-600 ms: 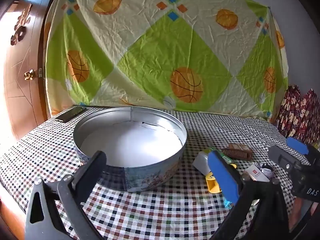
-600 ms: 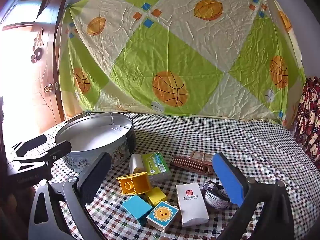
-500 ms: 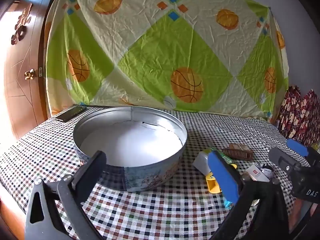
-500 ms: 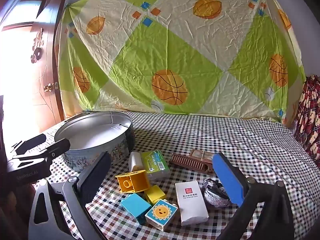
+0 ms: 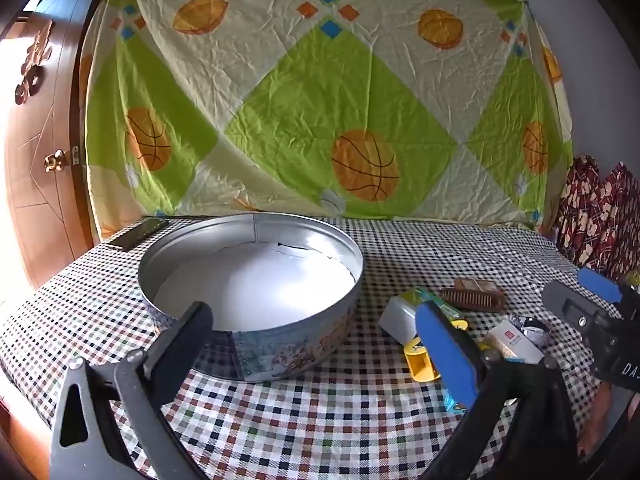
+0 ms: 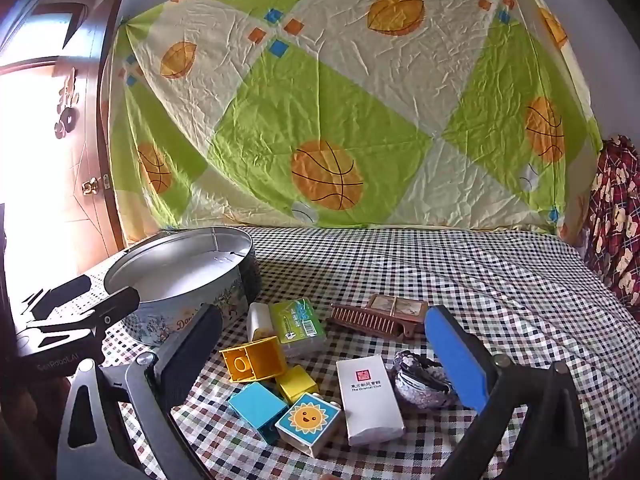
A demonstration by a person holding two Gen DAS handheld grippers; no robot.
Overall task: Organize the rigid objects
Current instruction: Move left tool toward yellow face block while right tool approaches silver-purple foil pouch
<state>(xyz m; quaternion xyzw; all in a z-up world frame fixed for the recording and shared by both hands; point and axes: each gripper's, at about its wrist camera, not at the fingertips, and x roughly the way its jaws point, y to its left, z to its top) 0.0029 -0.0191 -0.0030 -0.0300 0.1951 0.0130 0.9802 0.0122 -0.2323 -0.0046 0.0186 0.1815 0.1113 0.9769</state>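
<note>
A round metal tin [image 5: 252,280] with a white bottom stands empty on the checked tablecloth; it also shows in the right wrist view [image 6: 180,276]. My left gripper [image 5: 316,340] is open and empty just in front of the tin. My right gripper [image 6: 324,352] is open and empty above a pile of small things: a yellow block [image 6: 252,360], a blue block [image 6: 256,404], a sun-face block [image 6: 308,420], a white box [image 6: 368,396], a green box [image 6: 298,324], a brown comb [image 6: 376,320] and a crumpled wrapper [image 6: 420,380].
A dark phone [image 5: 136,234] lies at the table's far left corner. A basketball-print sheet [image 5: 320,100] hangs behind the table. A wooden door [image 5: 36,140] is at the left. Patterned cloth [image 5: 600,216] lies at the right edge.
The right gripper has moved slightly closer to the pile of small things. The left gripper has barely moved.
</note>
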